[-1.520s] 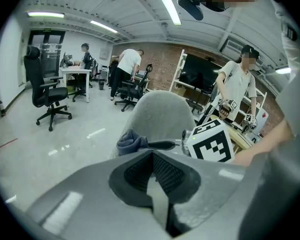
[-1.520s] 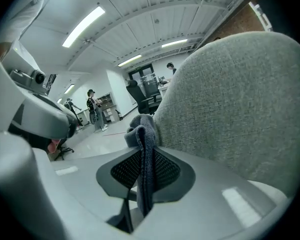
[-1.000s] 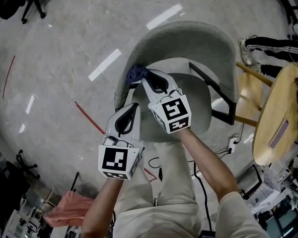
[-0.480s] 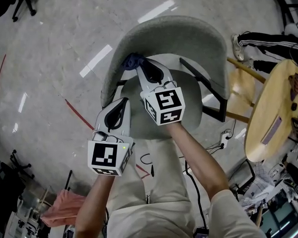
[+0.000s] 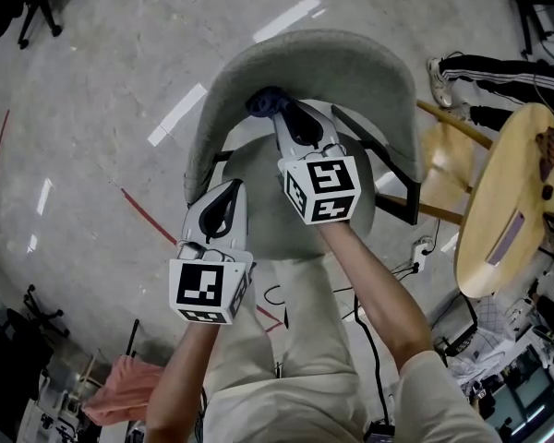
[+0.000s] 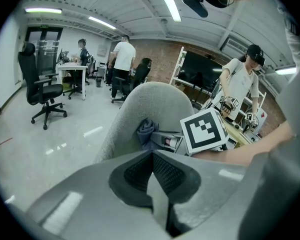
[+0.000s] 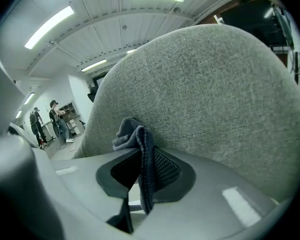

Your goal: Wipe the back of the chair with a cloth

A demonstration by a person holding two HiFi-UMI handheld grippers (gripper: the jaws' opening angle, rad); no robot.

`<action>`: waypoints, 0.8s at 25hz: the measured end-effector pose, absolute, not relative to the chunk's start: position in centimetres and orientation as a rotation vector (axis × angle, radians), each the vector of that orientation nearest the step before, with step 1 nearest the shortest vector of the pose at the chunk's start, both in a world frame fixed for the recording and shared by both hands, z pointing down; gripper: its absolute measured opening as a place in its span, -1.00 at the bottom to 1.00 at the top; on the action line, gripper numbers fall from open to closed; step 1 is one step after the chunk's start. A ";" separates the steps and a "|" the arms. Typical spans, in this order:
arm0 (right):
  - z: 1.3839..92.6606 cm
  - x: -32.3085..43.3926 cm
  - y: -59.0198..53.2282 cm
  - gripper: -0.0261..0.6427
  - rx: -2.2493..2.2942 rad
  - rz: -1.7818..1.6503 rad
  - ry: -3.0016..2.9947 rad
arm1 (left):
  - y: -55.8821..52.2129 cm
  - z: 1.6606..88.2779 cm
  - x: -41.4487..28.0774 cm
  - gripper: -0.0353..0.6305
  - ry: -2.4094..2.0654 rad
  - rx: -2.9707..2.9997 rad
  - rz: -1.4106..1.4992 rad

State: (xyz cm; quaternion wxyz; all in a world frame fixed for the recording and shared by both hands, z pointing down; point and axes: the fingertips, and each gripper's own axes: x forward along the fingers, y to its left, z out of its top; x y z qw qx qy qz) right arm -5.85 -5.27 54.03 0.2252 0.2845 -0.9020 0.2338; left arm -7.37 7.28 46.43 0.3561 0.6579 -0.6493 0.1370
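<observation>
At the near left, the left gripper (image 5: 228, 192) hangs by the left edge of the seat (image 5: 268, 218). Its fingers (image 6: 135, 173) are pressed together with nothing between them, and it takes no part in the work. Just right of it and farther off, the right gripper (image 5: 283, 111) reaches across the seat, its fingers (image 7: 166, 170) clamped on a folded dark blue cloth (image 5: 264, 101). A bunch of the cloth sticks out beyond the tips and touches the inner face of the grey chair (image 5: 351, 63) back, left of its centre and below the top rim.

The wipe looks under way rather than finished. The cloth sits on one spot of the curved backrest, and the broad sweep of fabric to the right, the top rim and the outer face all appear left to cover. The upholstery shows no mark or damp trace, so how much has been wiped cannot be told.

At the far right, a round wooden table (image 5: 512, 201) stands apart from the chair. A person's legs (image 5: 499, 86) in dark striped trousers show beyond it.
</observation>
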 end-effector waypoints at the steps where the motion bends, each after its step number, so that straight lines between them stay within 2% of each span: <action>1: 54.2 -5.5 -5.6 -0.70 0.801 0.644 -2.479 | 7.2 46.4 -7.3 -0.89 -1.674 1.702 0.355; 20: 55.1 1.6 -9.4 -0.70 1.095 0.720 -2.330 | 5.5 46.4 -6.3 -0.89 -1.652 1.738 0.376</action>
